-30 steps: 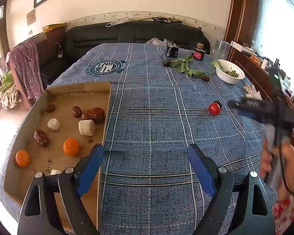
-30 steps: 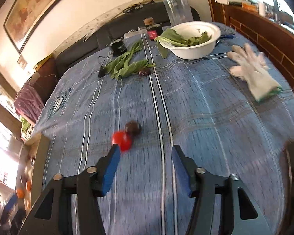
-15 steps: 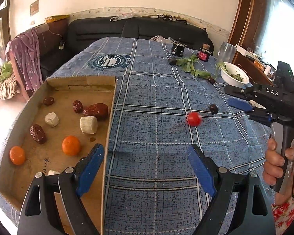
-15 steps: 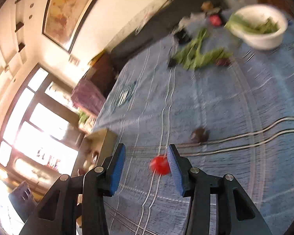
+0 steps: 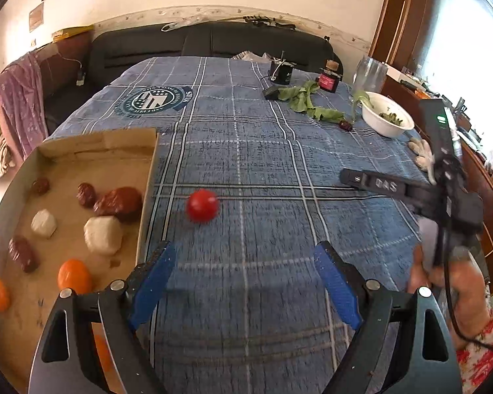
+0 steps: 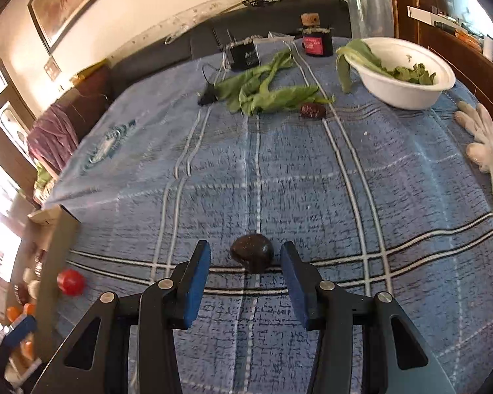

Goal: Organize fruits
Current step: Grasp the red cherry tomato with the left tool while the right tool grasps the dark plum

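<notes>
Two claws over a desk under a blue plaid cloth (image 5: pixel 246 138). Left claw (image 5: pixel 243 262) spread wide and closing slightly, nothing between its blue pads, pointed down at the cloth beside a cardboard tray (image 5: pixel 148 177). Red tomato (image 5: pixel 202 205) loose on the cloth just beyond that claw, close to the tray's right wall, blurred; also seen at the far left of the right wrist view (image 6: pixel 70 282), next to the tray edge. Inside the tray: two orange fruits (image 5: pixel 74 275), two white lumps (image 5: pixel 102 234), several dark red dates (image 5: pixel 118 200), all apart from the wall except the big date near it. Right claw (image 6: pixel 245 271) partly open and closing, with a dark round fruit (image 6: pixel 253 252) on the cloth between its fingertips, small gaps visible on both sides, pads not pressing on it. Farther back on the cloth: green leaves (image 6: pixel 266 92), another dark date (image 6: pixel 312 110) just beside them, a white bowl (image 6: pixel 410 95) holding greens, a white glove (image 6: pixel 489 151) at the right edge, a red-labelled jar (image 6: pixel 317 41). Right claw's body and the hand (image 5: pixel 457 275) on its handle visible at the right of the left wrist view.
</notes>
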`<action>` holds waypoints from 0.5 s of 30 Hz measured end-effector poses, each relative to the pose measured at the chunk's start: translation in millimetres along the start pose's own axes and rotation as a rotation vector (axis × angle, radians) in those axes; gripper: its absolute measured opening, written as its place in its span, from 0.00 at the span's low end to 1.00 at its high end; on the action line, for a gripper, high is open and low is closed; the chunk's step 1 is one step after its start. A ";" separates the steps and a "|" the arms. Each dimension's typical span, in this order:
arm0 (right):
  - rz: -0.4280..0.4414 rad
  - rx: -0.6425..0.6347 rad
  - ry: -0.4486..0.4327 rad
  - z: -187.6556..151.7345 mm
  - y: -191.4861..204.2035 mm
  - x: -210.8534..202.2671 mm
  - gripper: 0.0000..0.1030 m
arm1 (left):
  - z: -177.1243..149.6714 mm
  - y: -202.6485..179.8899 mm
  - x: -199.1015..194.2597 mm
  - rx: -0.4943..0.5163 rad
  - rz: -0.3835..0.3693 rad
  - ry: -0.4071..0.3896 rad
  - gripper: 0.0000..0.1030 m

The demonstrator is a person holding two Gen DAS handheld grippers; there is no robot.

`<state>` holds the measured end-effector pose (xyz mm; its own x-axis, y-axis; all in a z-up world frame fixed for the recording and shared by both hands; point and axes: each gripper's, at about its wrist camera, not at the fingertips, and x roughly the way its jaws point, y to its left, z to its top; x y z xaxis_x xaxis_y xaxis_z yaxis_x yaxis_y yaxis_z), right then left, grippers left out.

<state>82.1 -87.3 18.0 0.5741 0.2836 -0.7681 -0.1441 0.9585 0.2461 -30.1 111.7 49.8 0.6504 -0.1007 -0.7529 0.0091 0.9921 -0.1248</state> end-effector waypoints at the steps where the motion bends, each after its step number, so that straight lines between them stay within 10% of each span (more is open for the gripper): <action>1: -0.018 -0.019 0.002 -0.1 1.4 1.0 0.40 | 3.2 1.1 6.5 -0.002 0.002 0.009 0.80; 9: 0.013 0.000 -0.010 3.5 -13.1 4.6 0.29 | 22.4 9.5 46.0 -0.061 -0.018 0.101 0.80; 15: 0.073 0.053 0.006 2.6 -21.9 3.7 0.29 | 27.9 7.6 -2.1 -0.031 -0.222 0.063 0.75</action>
<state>89.5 -107.3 11.4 0.5584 0.3531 -0.7507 -0.1422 0.9322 0.3327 -10.2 121.5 68.5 0.5862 -0.3221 -0.7434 0.1228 0.9423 -0.3114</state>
